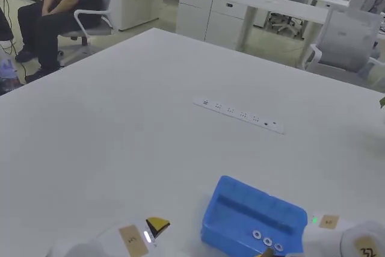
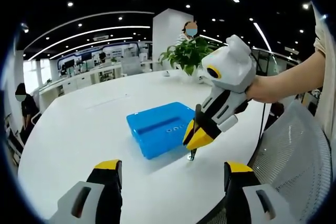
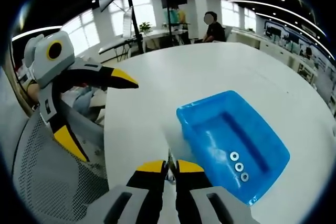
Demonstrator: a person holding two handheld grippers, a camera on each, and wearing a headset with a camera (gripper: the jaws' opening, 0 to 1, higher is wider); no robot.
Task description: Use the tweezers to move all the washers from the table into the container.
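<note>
Closest in, the right gripper has its yellow-tipped jaws pressed nearly together on the slim tweezers, aimed down at the white table. The left gripper view shows the same tool from the side: the tweezers hang below the jaws with their tips low at the tabletop, just beside the blue container, and a hand reaches in from the right to hold the tool. The left gripper hovers over the near table edge with its jaws spread wide, holding nothing. Three washers lie in a row inside the container, close to one wall. Farther across the table, the head view adds a power strip and, beyond it, a seated person.
</note>
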